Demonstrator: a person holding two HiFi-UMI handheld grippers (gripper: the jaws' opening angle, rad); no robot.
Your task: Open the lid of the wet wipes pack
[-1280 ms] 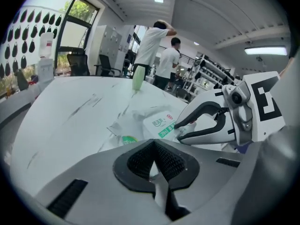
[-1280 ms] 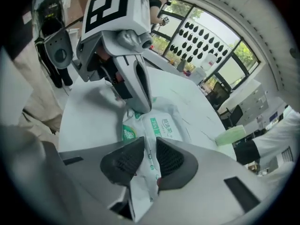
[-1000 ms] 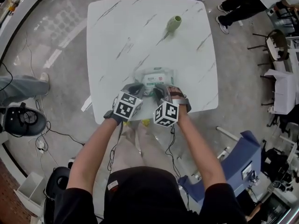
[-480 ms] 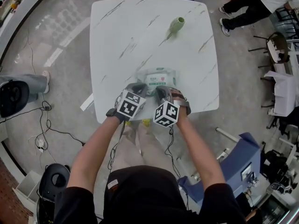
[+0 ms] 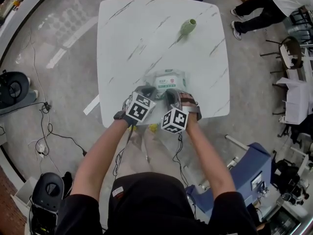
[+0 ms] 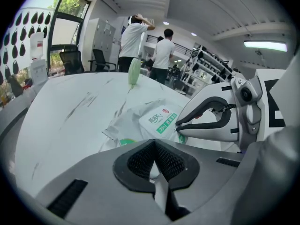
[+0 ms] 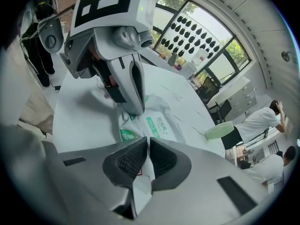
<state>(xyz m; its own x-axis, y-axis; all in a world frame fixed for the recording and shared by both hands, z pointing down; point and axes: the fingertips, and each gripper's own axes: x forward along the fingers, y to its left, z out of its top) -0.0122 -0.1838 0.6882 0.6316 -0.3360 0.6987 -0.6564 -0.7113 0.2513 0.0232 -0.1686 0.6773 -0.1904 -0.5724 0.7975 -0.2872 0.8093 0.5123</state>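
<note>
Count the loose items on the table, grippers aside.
2. A wet wipes pack lies at the near edge of the table, and a green cup sits toward the far right corner. Part of the near edge is covered, so something small may be hidden there.

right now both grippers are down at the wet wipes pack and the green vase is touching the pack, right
No. The green vase stands well apart from the wet wipes pack, farther across the table, as the head view shows. The left gripper and right gripper are indeed at the pack.
</note>
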